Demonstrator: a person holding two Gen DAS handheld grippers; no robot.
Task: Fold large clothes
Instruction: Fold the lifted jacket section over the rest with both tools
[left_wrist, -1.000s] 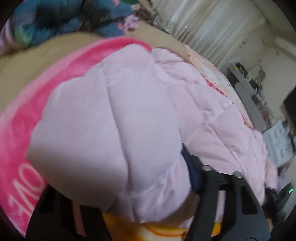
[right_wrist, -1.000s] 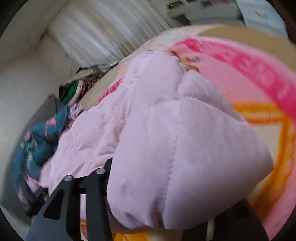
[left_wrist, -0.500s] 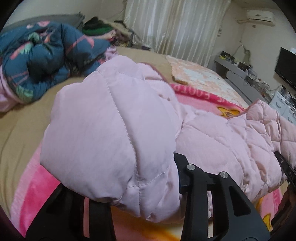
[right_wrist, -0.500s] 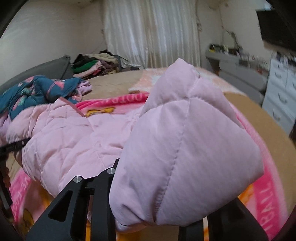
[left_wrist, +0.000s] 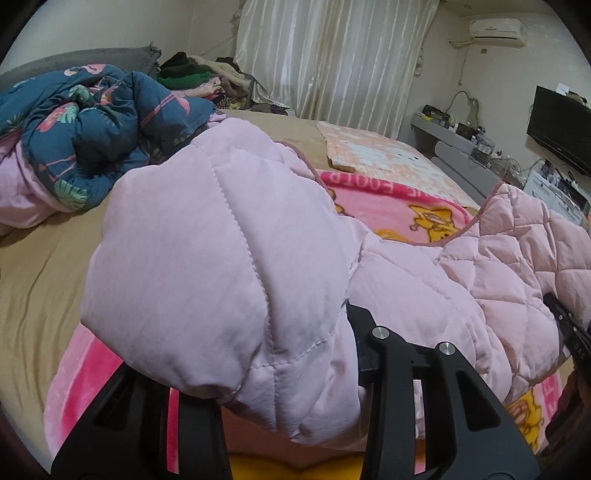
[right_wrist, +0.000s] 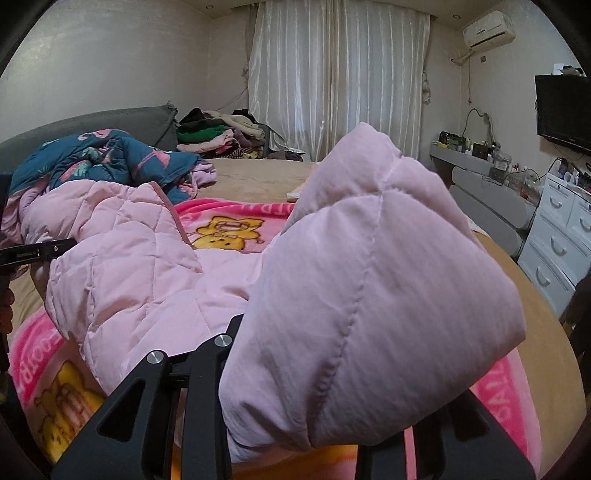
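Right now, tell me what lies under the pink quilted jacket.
Under the pink quilted jacket shows a pink cartoon blanket spread on the tan bed sheet. The blanket's middle stays hidden by the jacket, bunched in both grippers.

The jacket (left_wrist: 221, 266) is quilted pink cloth, smooth with a faint sheen and stitched seams. The blanket (right_wrist: 229, 221) under it looks plush and fuzzy. The gripper fingers (left_wrist: 406, 387) are matt black plastic with shiny metal screws. The curtain (right_wrist: 332, 74) is glossy, satin-like cloth.
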